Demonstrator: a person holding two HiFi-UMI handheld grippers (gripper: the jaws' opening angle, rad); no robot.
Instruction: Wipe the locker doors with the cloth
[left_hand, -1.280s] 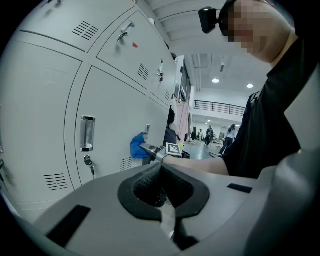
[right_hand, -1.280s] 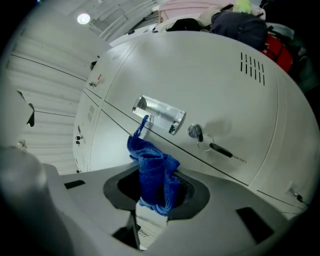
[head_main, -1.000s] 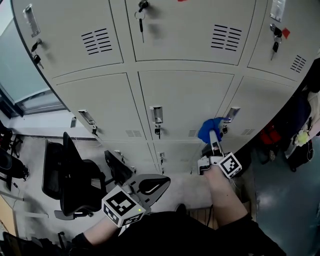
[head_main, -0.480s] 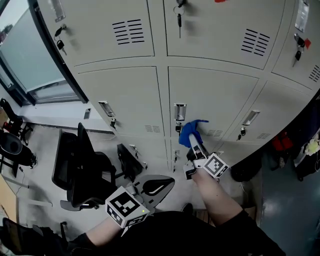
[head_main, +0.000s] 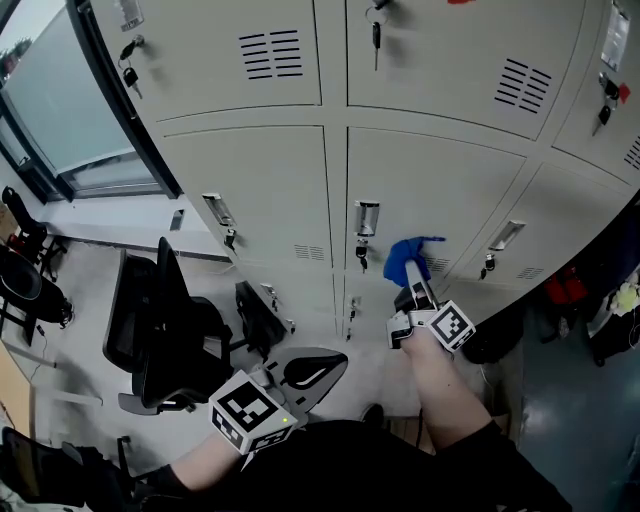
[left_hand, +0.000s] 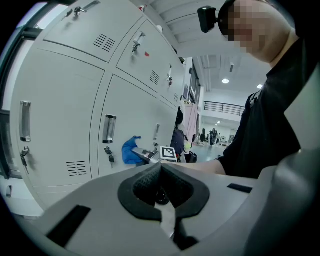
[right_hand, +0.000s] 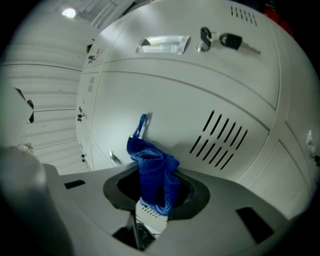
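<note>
The blue cloth (head_main: 408, 258) is on the move. A second ago it sat out toward the right edge of the middle locker door (head_main: 440, 180). Then it swept left until it was right beside the handle (head_main: 366, 218) and the hanging key (head_main: 361, 252), and now it has slid back to the right again, low on that same door near its bottom edge. That is a proper back-and-forth wiping stroke, so the lower strip of this door looks to be in hand.

The right gripper (right_hand: 152, 192) has its jaws clamped on the bunched cloth, with the wad standing up out of them against the panel just left of the vent slots (right_hand: 220, 141). Whether it is pressed hard on the metal can't be told.

The left gripper (left_hand: 160, 172) hangs back low at the person's side, well away from the lockers, with its jaws closed together on nothing.

The upper part of this door and the neighbouring doors look likely to need passes yet.
</note>
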